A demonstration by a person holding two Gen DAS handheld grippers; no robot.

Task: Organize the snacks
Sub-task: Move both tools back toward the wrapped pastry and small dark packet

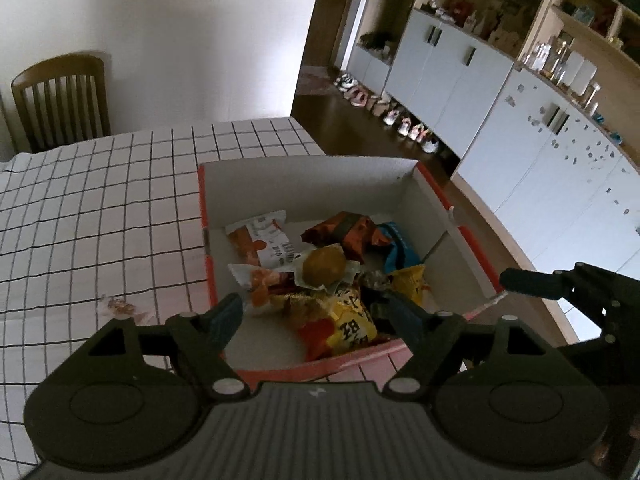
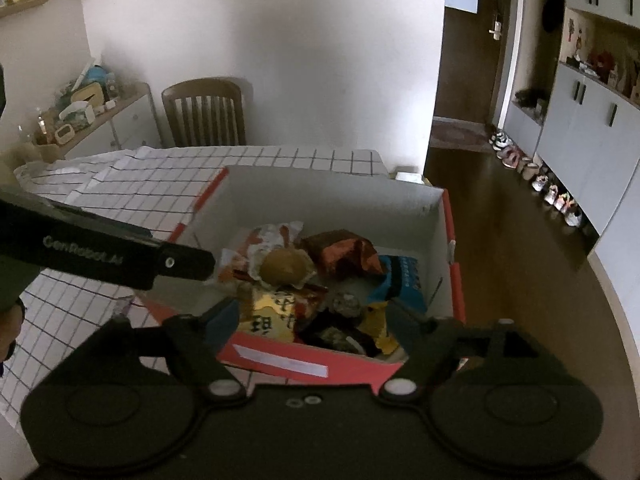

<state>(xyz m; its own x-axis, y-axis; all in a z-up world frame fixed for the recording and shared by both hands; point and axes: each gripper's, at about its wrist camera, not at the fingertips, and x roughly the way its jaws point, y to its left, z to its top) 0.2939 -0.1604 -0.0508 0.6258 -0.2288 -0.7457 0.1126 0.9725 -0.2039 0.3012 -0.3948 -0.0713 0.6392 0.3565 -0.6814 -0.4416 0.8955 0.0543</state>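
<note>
A red cardboard box with white inside (image 1: 304,184) (image 2: 336,196) stands on the checked tablecloth and holds several snack packets. A round yellow pastry in clear wrap (image 1: 323,266) (image 2: 282,266) lies on top, beside a yellow packet (image 1: 352,320) (image 2: 272,312), an orange-brown packet (image 1: 348,232) (image 2: 340,254) and a blue packet (image 1: 400,246) (image 2: 404,280). My left gripper (image 1: 316,316) is open and empty over the box's near edge. My right gripper (image 2: 316,320) is open and empty over the near wall. A small wrapped snack (image 1: 120,306) lies on the cloth left of the box.
The table with the checked cloth (image 1: 100,208) (image 2: 140,188) runs left and back. A wooden chair (image 1: 60,100) (image 2: 206,112) stands at the wall. White cabinets (image 1: 540,168) and shoes (image 1: 400,120) line the floor to the right. The table edge drops off right of the box.
</note>
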